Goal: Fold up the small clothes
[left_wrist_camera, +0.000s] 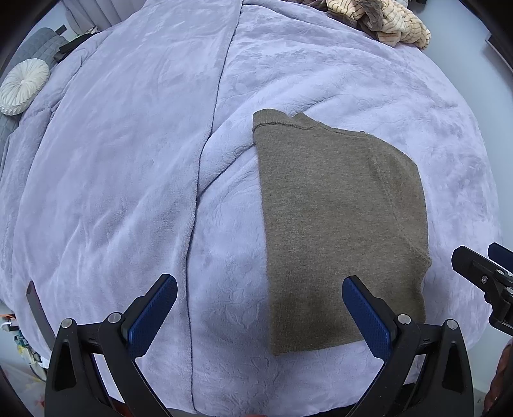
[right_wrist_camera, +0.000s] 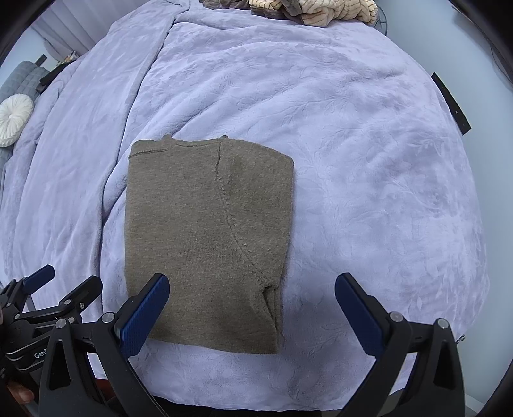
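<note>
A brown knitted garment [left_wrist_camera: 340,218] lies folded into a tall rectangle on the lavender blanket [left_wrist_camera: 128,160]; in the right wrist view the garment [right_wrist_camera: 198,231] sits at the centre-left. My left gripper [left_wrist_camera: 259,288] hangs open above the garment's near left edge, nothing between its blue pads. My right gripper [right_wrist_camera: 251,285] is open too, over the garment's near right edge, holding nothing. The right gripper [left_wrist_camera: 481,276] shows at the far right of the left wrist view. The left gripper [right_wrist_camera: 64,282] shows at the lower left of the right wrist view.
A striped beige and brown pile of clothes [left_wrist_camera: 378,22] lies at the far end of the bed. A round white cushion [left_wrist_camera: 24,86] and grey quilted padding [left_wrist_camera: 35,41] sit at the far left. The blanket [right_wrist_camera: 368,160] spreads wide to the right of the garment.
</note>
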`<state>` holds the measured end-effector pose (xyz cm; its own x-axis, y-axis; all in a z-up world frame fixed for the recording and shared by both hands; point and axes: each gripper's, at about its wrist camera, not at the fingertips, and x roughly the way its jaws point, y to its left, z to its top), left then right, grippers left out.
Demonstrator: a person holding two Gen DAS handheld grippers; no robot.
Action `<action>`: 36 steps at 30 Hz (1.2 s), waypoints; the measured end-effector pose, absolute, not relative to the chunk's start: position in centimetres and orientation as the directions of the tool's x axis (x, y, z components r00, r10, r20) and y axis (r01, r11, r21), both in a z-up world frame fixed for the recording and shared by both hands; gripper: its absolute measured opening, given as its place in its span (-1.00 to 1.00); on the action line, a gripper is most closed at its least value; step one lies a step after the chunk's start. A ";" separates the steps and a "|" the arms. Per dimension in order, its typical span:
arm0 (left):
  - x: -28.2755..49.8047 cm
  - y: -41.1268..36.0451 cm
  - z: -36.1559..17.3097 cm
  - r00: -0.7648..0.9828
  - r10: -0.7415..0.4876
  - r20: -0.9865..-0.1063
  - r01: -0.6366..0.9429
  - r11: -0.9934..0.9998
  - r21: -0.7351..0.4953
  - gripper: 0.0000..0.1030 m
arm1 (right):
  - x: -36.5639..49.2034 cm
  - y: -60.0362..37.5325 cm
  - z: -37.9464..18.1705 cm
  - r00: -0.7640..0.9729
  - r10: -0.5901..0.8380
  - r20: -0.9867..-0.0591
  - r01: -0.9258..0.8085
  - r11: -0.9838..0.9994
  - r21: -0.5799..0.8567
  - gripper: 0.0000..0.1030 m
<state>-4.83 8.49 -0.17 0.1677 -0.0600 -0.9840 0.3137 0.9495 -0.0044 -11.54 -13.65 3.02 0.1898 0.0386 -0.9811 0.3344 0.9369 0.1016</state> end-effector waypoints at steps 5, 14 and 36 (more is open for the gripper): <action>-4.8 8.5 -0.2 0.167 -0.060 -0.984 0.313 0.950 -0.005 1.00 | -11.5 -13.6 3.0 0.189 0.038 -0.981 0.335 0.937 0.101 0.99; -4.7 8.6 -0.3 0.161 -0.061 -0.985 0.312 0.950 -0.008 1.00 | -11.5 -13.5 3.0 0.189 0.039 -0.981 0.335 0.937 0.102 0.99; -4.5 8.7 -0.5 0.154 -0.059 -0.986 0.311 0.951 -0.008 1.00 | -11.1 -13.1 2.8 0.182 0.040 -0.983 0.330 0.939 0.100 0.99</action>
<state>-4.45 8.75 -0.46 0.1540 -0.0589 -0.9863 0.3106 0.9505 -0.0083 -11.09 -13.08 2.84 0.1817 0.0404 -0.9825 0.3296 0.9389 0.0995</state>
